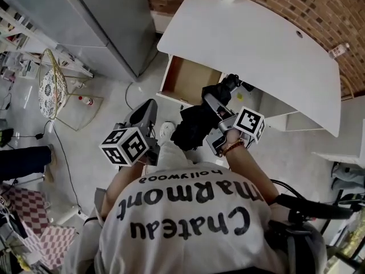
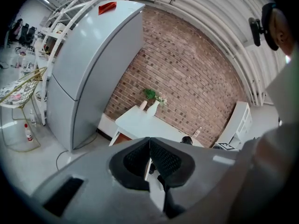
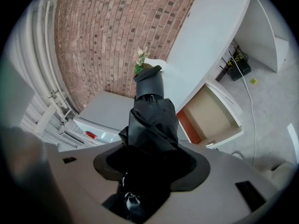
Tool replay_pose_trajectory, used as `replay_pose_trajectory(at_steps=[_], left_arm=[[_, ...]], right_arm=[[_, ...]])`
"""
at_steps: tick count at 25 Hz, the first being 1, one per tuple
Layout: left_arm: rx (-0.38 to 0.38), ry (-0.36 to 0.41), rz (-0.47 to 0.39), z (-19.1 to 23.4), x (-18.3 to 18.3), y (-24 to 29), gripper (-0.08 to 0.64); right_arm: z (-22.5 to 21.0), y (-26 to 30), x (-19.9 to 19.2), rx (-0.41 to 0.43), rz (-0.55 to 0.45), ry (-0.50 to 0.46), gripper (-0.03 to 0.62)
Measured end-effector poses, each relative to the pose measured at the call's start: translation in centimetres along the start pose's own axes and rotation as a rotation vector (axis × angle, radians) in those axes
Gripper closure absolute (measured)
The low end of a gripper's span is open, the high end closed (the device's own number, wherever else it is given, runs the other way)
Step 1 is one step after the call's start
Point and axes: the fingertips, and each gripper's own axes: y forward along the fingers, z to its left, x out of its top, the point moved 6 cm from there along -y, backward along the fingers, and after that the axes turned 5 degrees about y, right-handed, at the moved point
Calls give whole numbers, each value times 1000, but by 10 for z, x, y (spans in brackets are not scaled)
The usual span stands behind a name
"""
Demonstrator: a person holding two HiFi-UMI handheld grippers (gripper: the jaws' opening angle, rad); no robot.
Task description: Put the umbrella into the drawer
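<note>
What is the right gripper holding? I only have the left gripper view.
Observer: The right gripper is clamped on a folded black umbrella, which sticks out beyond its jaws.
Operator: Is the drawer ready? I see just a sliver of it.
Observer: Yes. The drawer under the white desk is pulled out, and the part of its inside that shows is bare.
Operator: How close is the umbrella to it?
Observer: In the head view the umbrella is just in front of the open drawer, not inside it yet.
</note>
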Motion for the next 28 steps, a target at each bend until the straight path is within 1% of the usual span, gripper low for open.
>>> replay_pose_trajectory(at_steps=[3,6,9,13,18,23,28], left_arm=[[-13,17,43,16,2,15,543],[-20,22,83,31,-4,33,543],[4,-9,118,55,-14,46,543],[38,-48,154,83,-28,50,543],[83,-72,184,113,-55,51,543],[140,-139,230,138,-82,47,543],[142,-153,240,152,-88,50,543]], right_arm=[[-14,27,-7,-31,27,58,364],[-34,53,-8,-73,49,87,364],[-57,78,-10,-111,61,126,364],[-88,96,-16,-185,76,178,364],[-116,119,-13,-210,69,211,364],[-136,137,-5,-252,30,275,364],[-151,158,3,-232,-30,336,364]])
